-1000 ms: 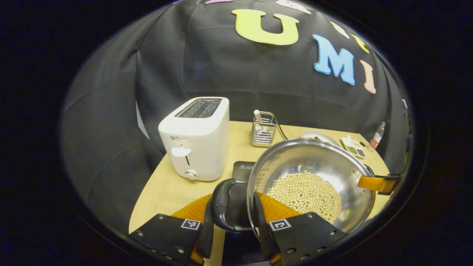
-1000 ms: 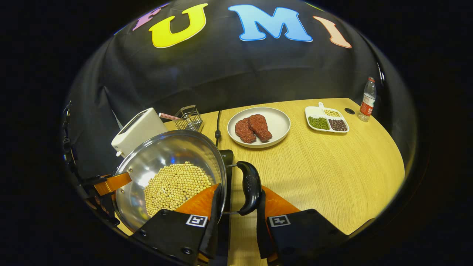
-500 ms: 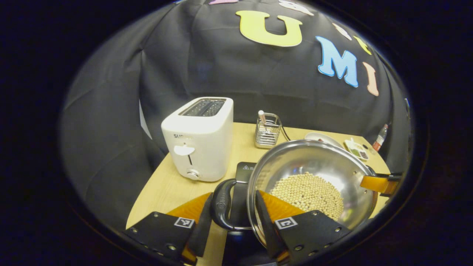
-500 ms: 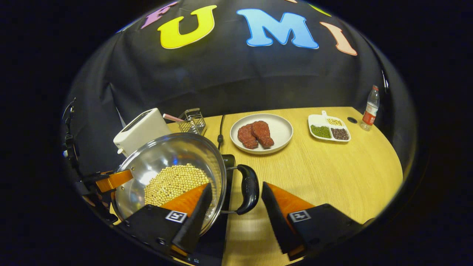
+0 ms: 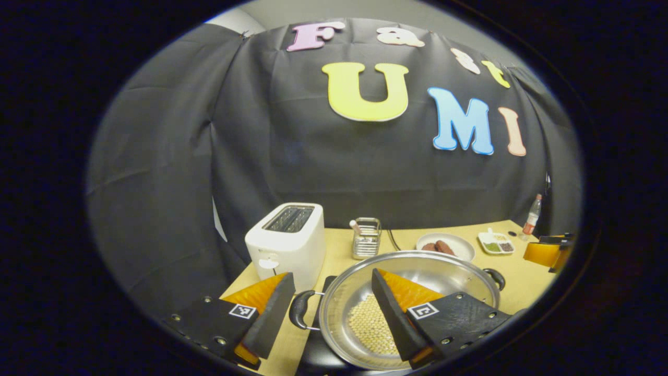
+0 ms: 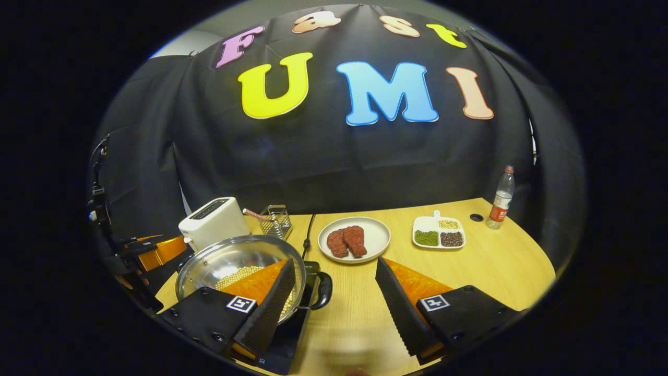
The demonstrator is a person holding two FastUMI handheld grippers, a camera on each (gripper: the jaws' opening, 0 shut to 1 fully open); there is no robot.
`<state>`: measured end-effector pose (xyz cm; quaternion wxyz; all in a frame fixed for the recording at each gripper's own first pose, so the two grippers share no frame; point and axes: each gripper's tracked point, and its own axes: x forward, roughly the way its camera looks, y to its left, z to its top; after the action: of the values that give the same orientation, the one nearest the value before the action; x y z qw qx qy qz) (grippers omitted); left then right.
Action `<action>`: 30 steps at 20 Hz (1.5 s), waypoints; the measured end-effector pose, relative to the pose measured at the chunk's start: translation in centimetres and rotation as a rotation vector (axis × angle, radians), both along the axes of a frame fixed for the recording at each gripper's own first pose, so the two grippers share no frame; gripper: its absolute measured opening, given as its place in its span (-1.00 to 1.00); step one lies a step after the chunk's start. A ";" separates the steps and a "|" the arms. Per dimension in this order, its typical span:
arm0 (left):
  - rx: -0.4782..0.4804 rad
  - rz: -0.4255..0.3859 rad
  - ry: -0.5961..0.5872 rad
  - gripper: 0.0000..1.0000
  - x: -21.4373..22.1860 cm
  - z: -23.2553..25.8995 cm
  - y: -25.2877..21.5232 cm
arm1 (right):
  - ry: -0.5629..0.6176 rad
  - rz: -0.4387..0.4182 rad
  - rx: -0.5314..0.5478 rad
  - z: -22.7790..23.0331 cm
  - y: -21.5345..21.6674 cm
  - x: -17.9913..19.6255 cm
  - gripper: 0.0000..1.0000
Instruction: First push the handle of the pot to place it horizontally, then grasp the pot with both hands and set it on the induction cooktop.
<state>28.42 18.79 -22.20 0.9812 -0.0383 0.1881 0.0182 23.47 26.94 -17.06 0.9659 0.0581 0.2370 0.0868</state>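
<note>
1. Pot [image 5: 412, 308]: a shallow, wide steel pot sits on the dark cooktop [image 6: 292, 334] at the near left of the table [image 6: 469, 266]. Its floor is part covered by a loose layer of pale beans [image 5: 368, 324].

2. Handling, as a judgement: the steel wall is stiff and smooth, so it would likely slip under a pinch. The beans add some weight and would roll to one side if the pot tips. It should therefore be carried level.

3. Where to take hold: two dark loop handles stand on opposite sides of the rim, one on the left [image 5: 298, 316] and one on the right [image 6: 323, 290]. They look less slippery than the rim and suit a two-sided, balanced lift.

4. Left gripper [image 5: 331, 313]: jaws spread wide and holding nothing. In the left gripper view its fingers straddle the left handle without touching it.

5. Right gripper [image 6: 334, 303]: jaws likewise spread wide and empty. The right handle lies in the gap between them, clear of both fingers.

6. Progress, as a judgement: the pot appears already set down on the cooktop and let go.

7. Surroundings: a white toaster [image 5: 286, 243] and a wire rack [image 5: 366, 239] stand beyond the pot. A plate of meat [image 6: 355, 239], a divided dish [image 6: 438, 232] and a bottle [image 6: 501, 198] lie farther right, well apart.
</note>
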 end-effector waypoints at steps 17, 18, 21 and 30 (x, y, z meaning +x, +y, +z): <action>-0.025 0.000 -0.278 0.73 -12.6 17.5 -17.1 | -0.308 -0.099 -0.048 11.6 -21.5 -10.1 0.95; -0.018 -0.002 -0.288 0.75 -13.6 18.3 -17.8 | -0.319 -0.101 -0.052 12.0 -22.6 -11.1 0.95; 0.001 0.007 -0.314 0.73 -17.2 20.0 -19.8 | -0.350 -0.113 -0.042 13.2 -25.4 -13.4 0.95; 0.035 0.022 -0.352 0.75 -26.0 23.4 -21.0 | -0.448 -0.124 -0.053 17.1 -28.4 -19.3 0.95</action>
<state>2.46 -2.24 1.22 0.9993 -0.0260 0.0124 0.0254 4.22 -1.50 0.08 0.9990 0.0262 0.0151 0.0319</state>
